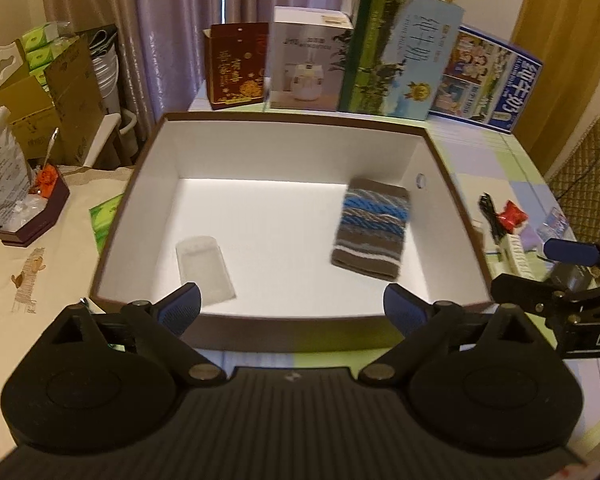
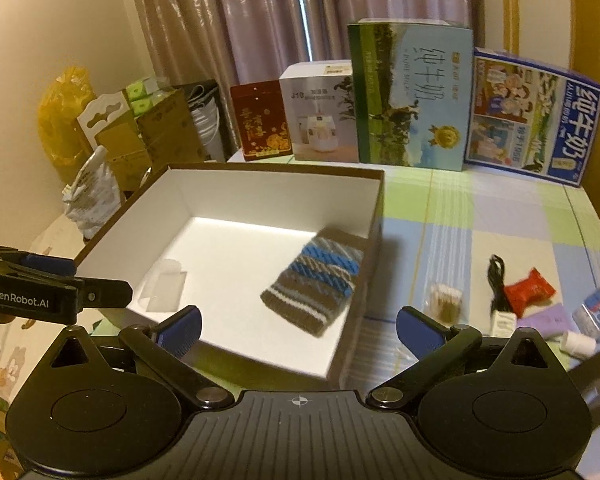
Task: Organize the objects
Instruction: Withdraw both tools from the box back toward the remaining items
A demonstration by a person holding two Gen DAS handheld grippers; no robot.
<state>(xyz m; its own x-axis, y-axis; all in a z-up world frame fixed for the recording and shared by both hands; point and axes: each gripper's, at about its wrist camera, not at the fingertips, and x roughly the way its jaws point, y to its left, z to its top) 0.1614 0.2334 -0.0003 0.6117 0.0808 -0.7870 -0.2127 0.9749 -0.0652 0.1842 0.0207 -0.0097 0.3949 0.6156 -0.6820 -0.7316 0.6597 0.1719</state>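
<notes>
A brown box with a white inside [image 1: 292, 123] [image 2: 260, 170] stands on the table. In it lie a striped knit pouch [image 1: 374, 228] [image 2: 314, 286] at the right and a small clear bag [image 1: 204, 272] [image 2: 162, 290] at the left. My left gripper [image 1: 292, 304] is open and empty over the box's near rim. My right gripper [image 2: 298, 326] is open and empty by the box's near right corner. Right of the box lie a cotton swab pack [image 2: 446, 300], a black cable [image 2: 496, 280], a red packet [image 2: 530, 290] [image 1: 510, 214] and a purple item [image 2: 548, 320].
Cartons [image 1: 404, 48] [image 2: 412, 96] stand along the table's far edge. A dark tray with wrappers [image 1: 32, 216] and a green tissue pack [image 1: 106, 220] sit left of the box. Cardboard boxes [image 1: 60, 92] are stacked at the far left. A blue-white packet [image 2: 598, 308] lies at the right edge.
</notes>
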